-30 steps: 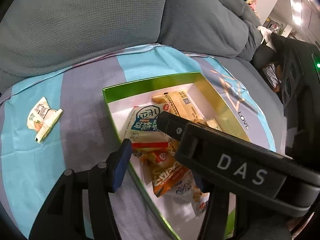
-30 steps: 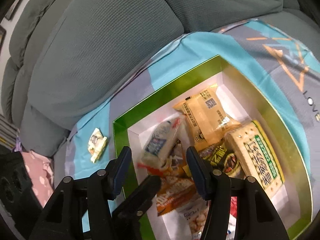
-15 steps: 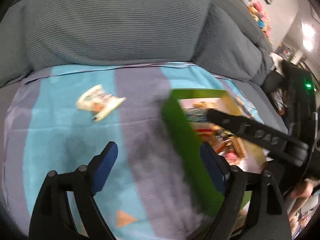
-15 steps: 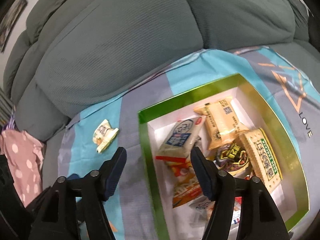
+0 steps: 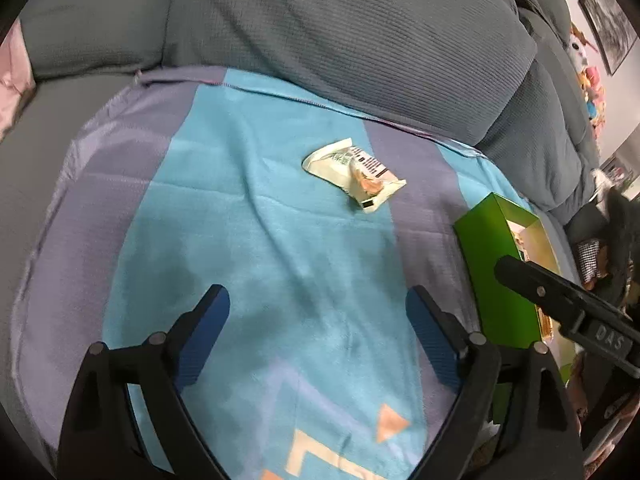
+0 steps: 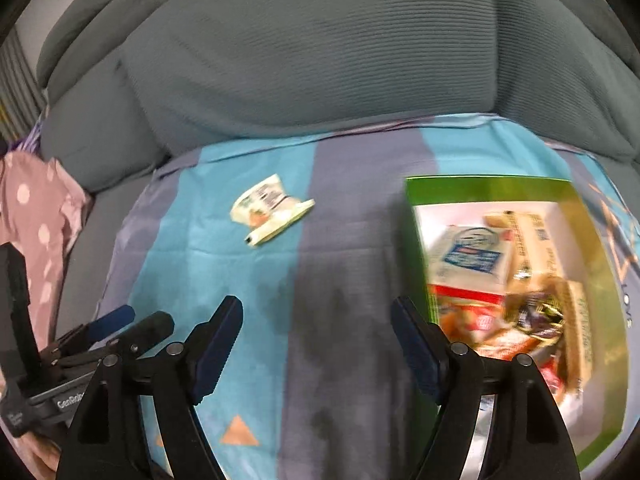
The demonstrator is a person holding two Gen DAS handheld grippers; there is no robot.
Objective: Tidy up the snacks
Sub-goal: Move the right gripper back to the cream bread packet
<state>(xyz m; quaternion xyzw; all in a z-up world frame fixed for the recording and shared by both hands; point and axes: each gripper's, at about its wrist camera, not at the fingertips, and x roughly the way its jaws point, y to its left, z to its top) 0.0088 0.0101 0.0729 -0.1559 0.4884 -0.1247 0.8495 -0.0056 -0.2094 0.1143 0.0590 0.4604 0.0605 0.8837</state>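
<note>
Mostly done:
Progress: green box (image 6: 416,240) already loaded with several snack packets (image 6: 472,256), blurred in the right wrist view, exact count unclear.
Left over: one cream snack packet (image 5: 352,172) lying loose on the blanket (image 5: 248,240), well apart from the box, crumpled, barcode side up.
Packet place: on the turquoise stripe near the sofa backrest (image 5: 340,32), ahead of both grippers, nothing on top of it.
Left gripper (image 5: 318,334): spread wide, jaws just been opening, nothing between the pads, only bare blanket below; loose packet ahead and a little to the right.
Right gripper (image 6: 316,338): released too, jaws just been opening, empty gap over the grey stripe; box just beside its right finger.
Likely next: probably fetching the stray packet and dropping it into the box, a guess from layout only.
Which hand: left looks better lined up with the packet; right sits nearer the box.
In the way: nothing between left gripper and packet; right gripper's body crossing in front of the box in the left wrist view, possible crowding on the drop.
Around: pink dotted cloth (image 6: 36,216) at the blanket's left edge; framed picture (image 5: 608,20) and toys (image 5: 588,76) far right.
Risk: thin crumpled wrapper on soft fabric, blanket may get pinched along with it.
</note>
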